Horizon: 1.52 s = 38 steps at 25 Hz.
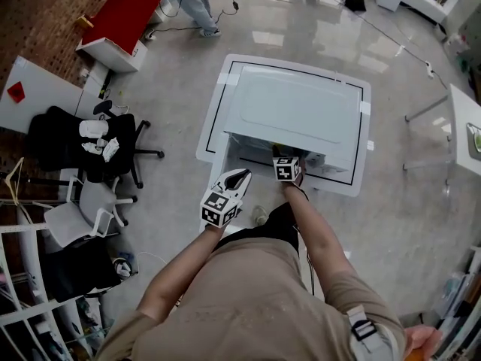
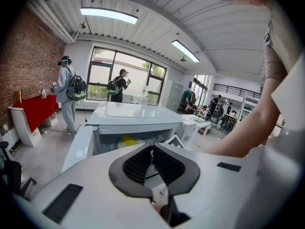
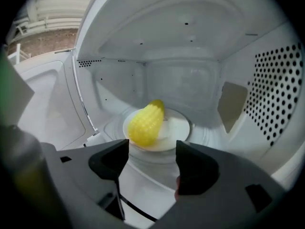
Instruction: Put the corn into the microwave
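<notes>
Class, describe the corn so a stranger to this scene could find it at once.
Find the white microwave on the white table mid-room. In its open cavity a round white plate sits at the bottom. The corn lies on that plate, the only yellow, bumpy thing among plain white surfaces.

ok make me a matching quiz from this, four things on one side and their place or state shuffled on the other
Things:
1. corn
2. left claw
3. right claw
4. microwave

Place or state:
A. jaws apart, nothing between them
B. jaws together, nothing between them
C. lying on the white plate
D. door open

Pairs: 1-C, 2-B, 3-A, 4-D
</notes>
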{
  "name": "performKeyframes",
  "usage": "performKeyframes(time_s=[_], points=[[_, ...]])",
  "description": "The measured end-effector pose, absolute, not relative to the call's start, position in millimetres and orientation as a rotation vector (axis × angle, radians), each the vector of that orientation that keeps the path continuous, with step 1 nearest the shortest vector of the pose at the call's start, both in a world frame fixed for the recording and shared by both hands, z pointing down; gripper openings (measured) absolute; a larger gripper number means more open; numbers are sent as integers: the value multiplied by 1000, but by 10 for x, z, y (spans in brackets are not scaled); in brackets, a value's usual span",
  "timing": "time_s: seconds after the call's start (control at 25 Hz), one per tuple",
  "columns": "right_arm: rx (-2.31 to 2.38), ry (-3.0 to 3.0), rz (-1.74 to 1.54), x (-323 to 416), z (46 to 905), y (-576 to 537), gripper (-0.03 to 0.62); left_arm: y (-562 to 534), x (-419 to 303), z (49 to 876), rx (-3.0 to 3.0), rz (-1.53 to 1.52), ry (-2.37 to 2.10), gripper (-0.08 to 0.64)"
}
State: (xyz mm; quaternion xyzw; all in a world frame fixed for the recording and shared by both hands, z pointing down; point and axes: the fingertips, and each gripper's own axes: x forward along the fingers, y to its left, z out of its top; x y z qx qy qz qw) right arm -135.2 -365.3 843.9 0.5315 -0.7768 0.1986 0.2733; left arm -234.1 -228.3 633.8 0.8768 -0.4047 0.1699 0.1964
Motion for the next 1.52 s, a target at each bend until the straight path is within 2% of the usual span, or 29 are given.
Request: performKeyframes(time_s=[0.24, 0.44, 0.68, 0.96, 1.28, 1.52], points=[[1400, -2263, 588, -1331, 7918, -3027, 296, -2278, -2420, 6100, 2464, 362, -1170, 6], [1270, -2557, 626, -1299, 6722, -2403, 296, -2266, -2436, 5571, 2552, 213, -1168, 6], [1427, -2646, 327, -734, 5256, -2218, 295, -2302, -2385, 4861, 2667, 39, -1142, 6], [1657, -2630, 141, 204, 4118, -2130, 295, -2258, -1937, 3996, 2784, -85, -1108, 6], [1796, -2597, -9, 1086, 3590, -2096, 295, -2377, -1497, 3271, 2869, -141, -1202, 6], [1926, -2488, 64, 1817, 3932, -1989, 295, -2460, -1377, 3542, 2820, -121, -1296, 6]])
